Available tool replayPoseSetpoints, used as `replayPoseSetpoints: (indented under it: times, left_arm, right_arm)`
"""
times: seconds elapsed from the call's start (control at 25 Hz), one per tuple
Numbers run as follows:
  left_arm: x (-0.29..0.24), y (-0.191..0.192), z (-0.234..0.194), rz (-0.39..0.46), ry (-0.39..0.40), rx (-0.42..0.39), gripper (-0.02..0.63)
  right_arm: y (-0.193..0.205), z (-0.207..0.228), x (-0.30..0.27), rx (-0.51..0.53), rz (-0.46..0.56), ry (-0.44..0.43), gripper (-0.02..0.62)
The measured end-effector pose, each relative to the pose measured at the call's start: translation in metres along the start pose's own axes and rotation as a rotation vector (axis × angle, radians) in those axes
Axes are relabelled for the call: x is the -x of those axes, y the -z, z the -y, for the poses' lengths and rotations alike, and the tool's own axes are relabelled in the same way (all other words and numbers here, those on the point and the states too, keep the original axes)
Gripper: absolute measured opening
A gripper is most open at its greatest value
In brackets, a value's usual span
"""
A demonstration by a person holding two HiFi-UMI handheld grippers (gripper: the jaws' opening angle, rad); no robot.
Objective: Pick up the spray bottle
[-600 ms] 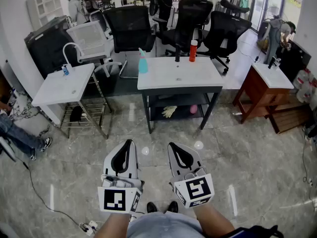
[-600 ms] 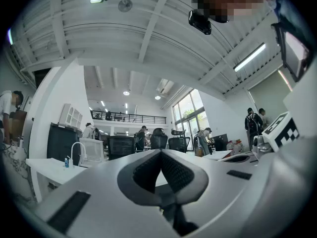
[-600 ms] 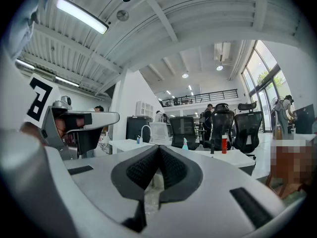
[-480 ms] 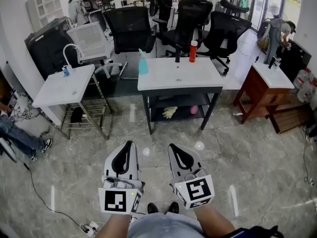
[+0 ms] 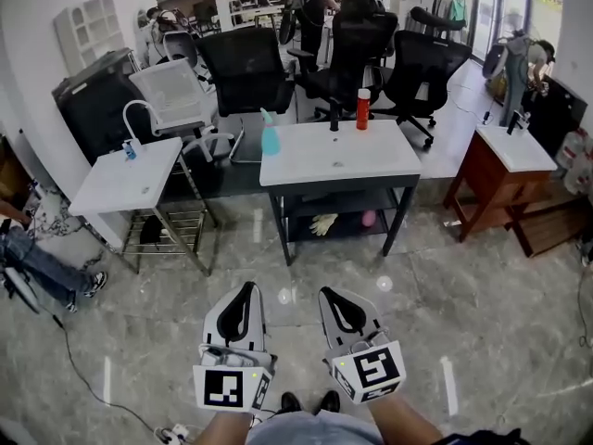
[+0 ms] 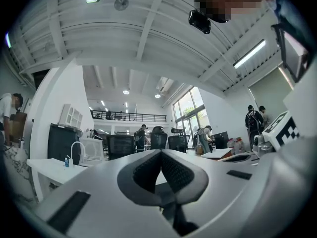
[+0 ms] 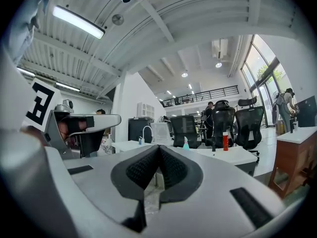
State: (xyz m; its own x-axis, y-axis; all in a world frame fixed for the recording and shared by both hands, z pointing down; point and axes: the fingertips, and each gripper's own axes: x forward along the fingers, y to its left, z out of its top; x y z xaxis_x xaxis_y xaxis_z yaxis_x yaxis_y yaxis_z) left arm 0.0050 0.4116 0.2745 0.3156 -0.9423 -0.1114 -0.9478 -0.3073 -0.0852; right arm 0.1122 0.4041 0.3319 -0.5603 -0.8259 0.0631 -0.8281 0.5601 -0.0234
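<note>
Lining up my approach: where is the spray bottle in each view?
Head view: spray bottle at the left rear corner of the white sink table.
Left gripper view: not visible.
Right gripper view: near centre, right of the jaw tips.
Shared landmark: the leftmost black office chair.

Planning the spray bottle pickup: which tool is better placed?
Left, slightly. The spray bottle stands at the left rear corner of the table, more in line with the left tool than the right tool. Both shut, empty, far off.

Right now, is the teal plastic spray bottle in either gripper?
No, the teal spray bottle stands on the white-topped table, beyond the left gripper and right gripper.
</note>
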Motion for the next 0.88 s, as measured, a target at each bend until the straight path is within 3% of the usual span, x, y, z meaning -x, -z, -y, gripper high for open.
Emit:
replayPoseSetpoints:
  times: [0.48,0.88]
  left_arm:
    - [-0.023,0.037,-0.006,-0.060,-0.051,0.014,0.018]
    - [-0.101,0.073,-0.084,-0.078,-0.070,0.047,0.018]
  right_arm:
    - [0.025,0.042,-0.025,-0.003,-0.038,0.020,0.015]
    - [0.040,0.060,-0.134,0.000,-0.088,0.014,0.015]
